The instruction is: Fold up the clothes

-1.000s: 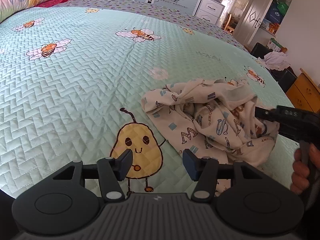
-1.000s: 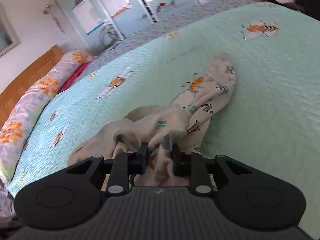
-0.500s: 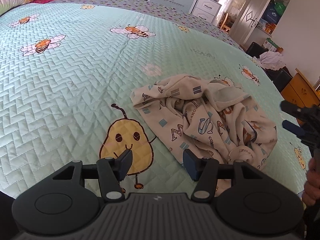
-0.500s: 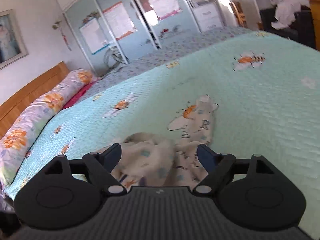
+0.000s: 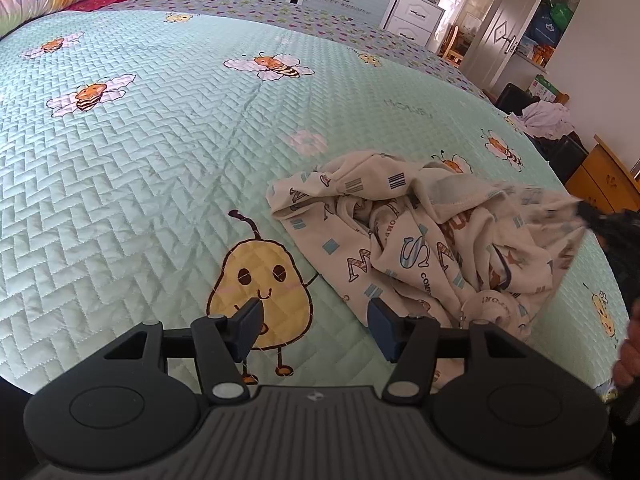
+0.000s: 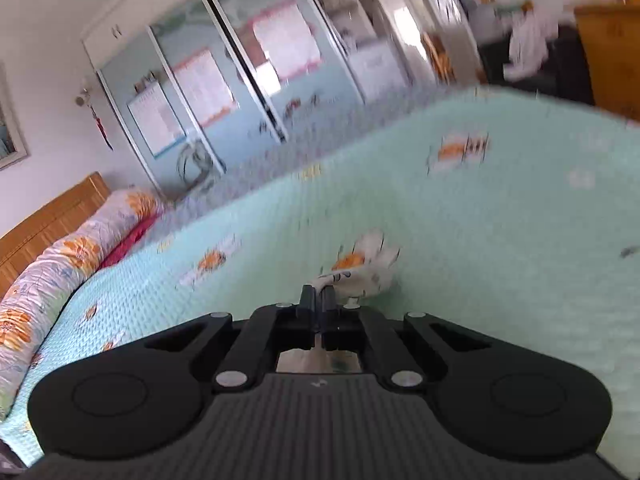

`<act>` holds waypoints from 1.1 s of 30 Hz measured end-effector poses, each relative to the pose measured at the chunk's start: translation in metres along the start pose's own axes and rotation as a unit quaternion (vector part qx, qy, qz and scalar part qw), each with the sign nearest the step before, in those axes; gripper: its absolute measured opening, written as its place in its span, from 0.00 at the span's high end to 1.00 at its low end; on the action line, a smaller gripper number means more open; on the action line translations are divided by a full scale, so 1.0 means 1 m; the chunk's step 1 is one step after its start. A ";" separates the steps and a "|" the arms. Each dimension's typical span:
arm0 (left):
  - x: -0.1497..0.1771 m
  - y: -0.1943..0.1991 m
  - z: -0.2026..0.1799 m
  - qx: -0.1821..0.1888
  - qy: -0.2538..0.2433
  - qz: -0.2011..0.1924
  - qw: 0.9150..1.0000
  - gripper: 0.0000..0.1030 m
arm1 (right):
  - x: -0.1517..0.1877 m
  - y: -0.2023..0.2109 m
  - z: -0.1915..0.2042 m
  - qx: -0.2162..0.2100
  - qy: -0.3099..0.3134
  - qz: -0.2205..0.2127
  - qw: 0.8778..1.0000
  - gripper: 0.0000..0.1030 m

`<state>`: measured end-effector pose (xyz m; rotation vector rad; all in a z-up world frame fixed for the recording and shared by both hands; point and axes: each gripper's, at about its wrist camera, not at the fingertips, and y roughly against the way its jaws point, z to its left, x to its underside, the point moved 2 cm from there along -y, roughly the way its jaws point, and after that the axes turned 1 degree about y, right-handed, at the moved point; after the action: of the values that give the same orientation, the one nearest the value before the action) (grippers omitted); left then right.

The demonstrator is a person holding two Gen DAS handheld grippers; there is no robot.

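Room: we see a bedroom with mirrored wardrobe doors on the far wall, a white drawer unit and a wooden cabinet at the right edge.
Surface: a bed under a mint-green quilted bedspread printed with bees and a yellow pear figure; a floral bolster lies along the wooden headboard.
Garment: a cream garment with printed letters lies crumpled on the bedspread, just right of the pear figure and toward the bed's right side.
Long axis: in the left wrist view we read the heap as running from its flat, low end on the left up to the right, where one corner is drawn taut and lifted off the bed.
Right gripper: the right gripper has its jaws pressed together on a fold of the garment; in the left wrist view its dark tip sits at the lifted corner.
Left gripper: the left gripper hovers over the bedspread near the pear figure, jaws parted about halfway, with nothing between them and the garment just to its right.
Person: part of a hand shows at the right edge.
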<state>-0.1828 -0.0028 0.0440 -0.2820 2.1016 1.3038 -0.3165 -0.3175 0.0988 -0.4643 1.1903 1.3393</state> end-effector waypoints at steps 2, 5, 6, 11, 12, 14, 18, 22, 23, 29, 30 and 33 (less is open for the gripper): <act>0.001 -0.004 -0.002 0.005 0.001 0.004 1.000 0.41 | -0.007 0.029 -0.005 0.021 0.017 -0.022 0.999 0.93; 0.001 -0.008 -0.006 0.012 -0.002 0.007 1.000 0.41 | -0.003 0.045 -0.011 0.029 0.046 -0.004 0.999 0.61; 0.002 -0.007 -0.008 0.014 -0.006 0.007 1.000 0.41 | -0.001 0.045 -0.012 0.036 0.044 -0.005 0.998 0.48; -0.001 0.004 -0.011 0.012 -0.016 -0.008 1.000 0.41 | 0.006 0.022 -0.004 0.006 0.019 0.017 1.000 0.35; -0.002 0.005 -0.010 0.011 -0.014 -0.011 1.000 0.41 | 0.009 0.008 0.003 -0.008 0.028 0.038 0.999 0.29; -0.004 0.007 -0.008 0.010 -0.009 -0.014 1.000 0.40 | 0.017 -0.023 0.013 -0.021 0.036 0.083 0.996 0.28; -0.002 0.007 -0.013 0.011 -0.017 -0.012 1.000 0.40 | 0.041 -0.088 0.017 -0.031 -0.011 0.176 0.984 0.31; -0.002 0.009 -0.009 0.009 -0.013 -0.013 1.000 0.40 | 0.044 -0.104 0.030 -0.036 -0.010 0.186 0.982 0.90; -0.003 0.008 -0.007 0.007 -0.010 -0.013 1.000 0.40 | 0.035 -0.096 0.035 -0.041 -0.008 0.163 0.986 0.91; -0.001 0.002 -0.003 0.011 -0.002 -0.004 1.000 0.40 | -0.045 -0.015 0.043 -0.066 0.017 -0.018 0.997 0.92; -0.001 0.002 -0.004 0.013 -0.004 -0.004 1.000 0.40 | -0.052 -0.001 0.042 -0.069 0.020 -0.041 0.997 0.91; -0.001 0.002 -0.007 0.023 -0.009 -0.005 1.000 0.40 | -0.028 0.008 0.031 -0.062 0.039 -0.001 0.997 0.83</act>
<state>-0.1854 -0.0081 0.0480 -0.2599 2.1086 1.2460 -0.3066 -0.3028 0.1377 -0.6107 1.1734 1.4104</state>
